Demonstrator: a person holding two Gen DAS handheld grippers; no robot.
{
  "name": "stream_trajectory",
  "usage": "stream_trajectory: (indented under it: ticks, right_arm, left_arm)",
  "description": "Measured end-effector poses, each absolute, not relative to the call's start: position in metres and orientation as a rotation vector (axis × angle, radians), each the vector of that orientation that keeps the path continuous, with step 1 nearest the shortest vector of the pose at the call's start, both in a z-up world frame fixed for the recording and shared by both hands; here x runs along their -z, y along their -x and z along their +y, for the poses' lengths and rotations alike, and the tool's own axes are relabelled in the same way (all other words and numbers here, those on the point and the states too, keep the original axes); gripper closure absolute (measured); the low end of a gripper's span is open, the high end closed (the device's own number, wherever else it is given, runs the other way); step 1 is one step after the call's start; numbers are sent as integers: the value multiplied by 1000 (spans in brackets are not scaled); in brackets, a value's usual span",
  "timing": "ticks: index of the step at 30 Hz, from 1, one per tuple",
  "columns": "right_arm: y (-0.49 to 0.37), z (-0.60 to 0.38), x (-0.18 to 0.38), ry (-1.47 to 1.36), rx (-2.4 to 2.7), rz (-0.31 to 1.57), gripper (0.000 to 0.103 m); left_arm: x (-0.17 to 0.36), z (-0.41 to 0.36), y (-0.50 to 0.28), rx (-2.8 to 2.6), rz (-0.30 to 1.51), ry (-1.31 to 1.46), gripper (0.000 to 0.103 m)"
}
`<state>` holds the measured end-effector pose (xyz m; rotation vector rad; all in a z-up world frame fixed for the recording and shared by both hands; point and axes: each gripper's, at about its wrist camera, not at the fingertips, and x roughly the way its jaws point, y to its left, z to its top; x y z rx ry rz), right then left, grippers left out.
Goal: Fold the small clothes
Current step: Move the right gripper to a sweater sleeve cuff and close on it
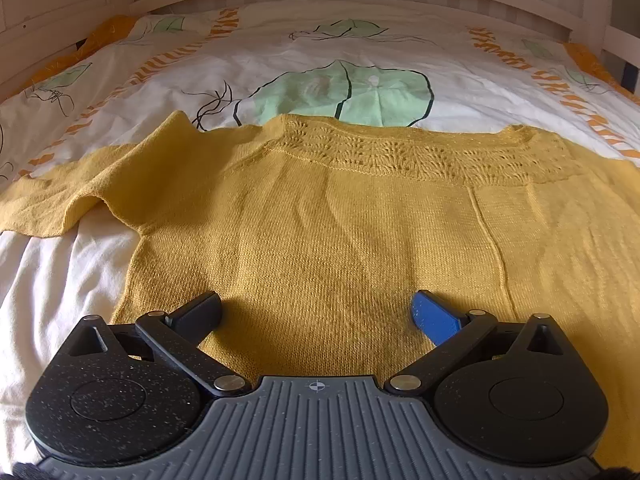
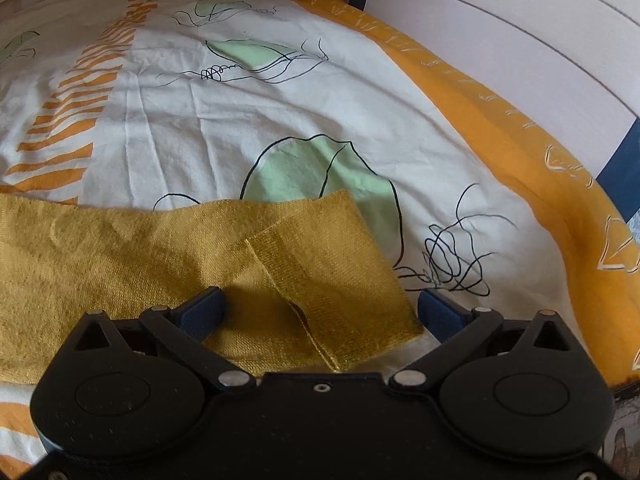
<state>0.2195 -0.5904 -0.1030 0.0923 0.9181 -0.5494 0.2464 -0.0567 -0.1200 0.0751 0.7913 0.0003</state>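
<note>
Both grippers, left point(image 1: 316, 312) and right point(image 2: 320, 310), hang released over the yellow sweater point(image 1: 360, 220) spread on the bedspread point(image 1: 280, 52). At 12 o'clock, the sleeve cuff point(image 2: 332, 272) seems doubled; pinching only 1 layer could skew the fold.

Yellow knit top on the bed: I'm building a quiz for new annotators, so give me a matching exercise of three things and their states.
Things:
1. yellow knit top
2. right sleeve end
3. left gripper

States:
A. open, over the body fabric
B. turned over on itself
C. spread across the duvet

Pairs: 1-C, 2-B, 3-A
</note>
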Motion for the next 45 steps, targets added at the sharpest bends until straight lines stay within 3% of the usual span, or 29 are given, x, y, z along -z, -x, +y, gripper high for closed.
stream_trajectory:
  ticks: [9, 17, 36, 45]
  right_arm:
    - [-215, -604, 105, -202, 506, 913, 3]
    - [-222, -595, 94, -143, 444, 930, 31]
    - [-210, -650, 77, -191, 603, 912, 34]
    - [-205, -618, 66, -162, 420, 826, 38]
  left_arm:
    - [122, -58, -246, -5, 792, -83, 0]
    - [122, -58, -246, -5, 791, -83, 0]
    - [123, -59, -245, -10, 782, -84, 0]
    - [122, -58, -245, -8, 782, -84, 0]
